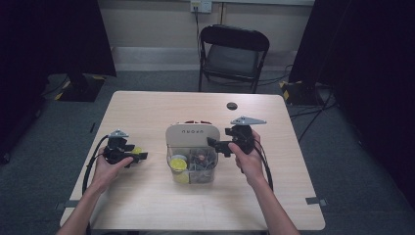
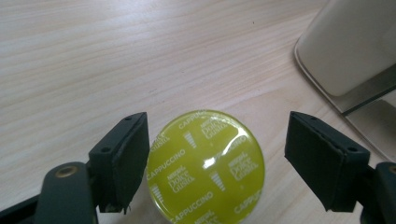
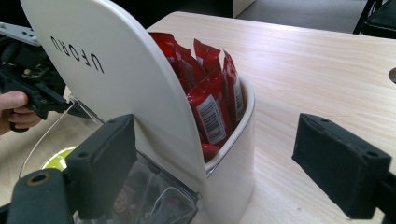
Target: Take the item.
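Black folding chair [image 1: 234, 55] behind wooden table [image 1: 147, 107], grey carpet [image 1: 58, 122], dark curtains [image 1: 44, 39].

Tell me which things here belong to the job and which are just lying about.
In the job:
- yellow capsule, between the open left gripper jaws
- white organizer holding capsules and red sachets
- right gripper, open beside the organizer

Lying about:
- black folding chair
- dark round hole in the table

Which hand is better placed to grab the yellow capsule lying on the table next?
Left. The left tool is open with the yellow capsule between its jaws, one jaw at its edge. The right tool is open at the white organizer, by the red sachets, away from that capsule.
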### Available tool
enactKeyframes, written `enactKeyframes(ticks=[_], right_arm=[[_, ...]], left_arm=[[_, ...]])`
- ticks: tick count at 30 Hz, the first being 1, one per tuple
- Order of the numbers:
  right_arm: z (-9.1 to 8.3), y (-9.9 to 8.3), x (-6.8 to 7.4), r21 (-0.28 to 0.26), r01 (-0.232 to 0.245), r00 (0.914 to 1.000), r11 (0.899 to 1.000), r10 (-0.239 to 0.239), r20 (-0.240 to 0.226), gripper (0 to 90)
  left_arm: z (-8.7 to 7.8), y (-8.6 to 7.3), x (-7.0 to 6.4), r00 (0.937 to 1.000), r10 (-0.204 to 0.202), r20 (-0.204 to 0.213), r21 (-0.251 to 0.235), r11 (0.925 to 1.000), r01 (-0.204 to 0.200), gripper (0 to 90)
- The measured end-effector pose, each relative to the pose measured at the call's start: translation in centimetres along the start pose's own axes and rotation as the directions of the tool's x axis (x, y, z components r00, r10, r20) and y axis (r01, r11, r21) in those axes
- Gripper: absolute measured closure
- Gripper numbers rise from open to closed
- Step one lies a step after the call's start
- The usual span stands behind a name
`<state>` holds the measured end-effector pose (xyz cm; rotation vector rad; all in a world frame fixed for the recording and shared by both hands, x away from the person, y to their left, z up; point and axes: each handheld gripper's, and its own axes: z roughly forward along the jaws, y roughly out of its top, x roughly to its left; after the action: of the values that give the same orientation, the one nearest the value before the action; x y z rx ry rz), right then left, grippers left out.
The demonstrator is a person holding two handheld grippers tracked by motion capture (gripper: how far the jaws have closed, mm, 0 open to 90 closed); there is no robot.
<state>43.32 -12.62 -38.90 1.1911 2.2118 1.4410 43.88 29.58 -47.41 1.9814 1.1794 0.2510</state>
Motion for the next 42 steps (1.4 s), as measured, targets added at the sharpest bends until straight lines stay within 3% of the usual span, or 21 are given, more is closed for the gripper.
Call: enactKeyframes(ticks=[5, 10, 13, 29, 31, 35, 37, 39, 42], right_arm=[[-0.1, 0.0, 0.1, -0.002, 0.009, 0.9999, 1.000, -0.009, 0.008, 13.2], [0.0, 0.0, 0.2, -0.004, 0.008, 1.0000, 1.000, -0.008, 0.004, 13.9], [-0.1, 0.0, 0.3, -0.006, 0.013, 0.9999, 1.000, -0.013, 0.008, 14.1], [-0.3, 0.2, 0.5, -0.017, 0.021, 0.9998, 1.000, -0.021, -0.001, 15.2], [-0.2, 0.3, 0.6, -0.017, 0.025, 0.9996, 1.000, -0.026, -0.012, 15.9], [-0.3, 0.6, 0.7, -0.023, 0.030, 0.9992, 0.999, -0.031, -0.026, 19.3], [-0.6, 0.9, 0.7, -0.033, 0.032, 0.9989, 0.999, -0.033, -0.033, 21.3], [-0.7, 1.0, 0.9, -0.038, 0.037, 0.9986, 0.999, -0.039, -0.035, 23.3], [-0.9, 1.3, 1.0, -0.038, 0.047, 0.9977, 0.998, -0.049, -0.046, 27.4]], left_arm=[[-0.8, -0.5, 0.1, 0.9999, -0.012, 0.001, -0.016, 0.9998, 0.012, 22.0], [-1.6, -1.3, -0.7, 0.9998, 0.011, 0.014, -0.014, 0.9999, -0.011, 22.0], [-1.5, -1.6, -1.2, 0.9988, 0.048, -0.009, 0.028, 0.9984, -0.048, 22.3], [-1.8, -4.3, -3.1, 0.9949, 0.101, -0.007, 0.052, 0.9936, -0.100, 22.6], [-1.4, -4.6, -3.6, 0.9910, 0.133, -0.006, 0.089, 0.9872, -0.132, 21.9], [-1.2, -5.0, -4.0, 0.9905, 0.135, -0.028, 0.053, 0.9897, -0.133, 21.3], [-1.1, -5.6, -4.1, 0.9848, 0.163, -0.060, 0.019, 0.9866, -0.162, 21.3], [-0.9, -6.0, -4.4, 0.9715, 0.217, -0.095, 0.006, 0.9760, -0.218, 20.8], [-0.7, -5.9, -4.4, 0.9754, 0.193, -0.106, 0.005, 0.9810, -0.194, 18.6]])
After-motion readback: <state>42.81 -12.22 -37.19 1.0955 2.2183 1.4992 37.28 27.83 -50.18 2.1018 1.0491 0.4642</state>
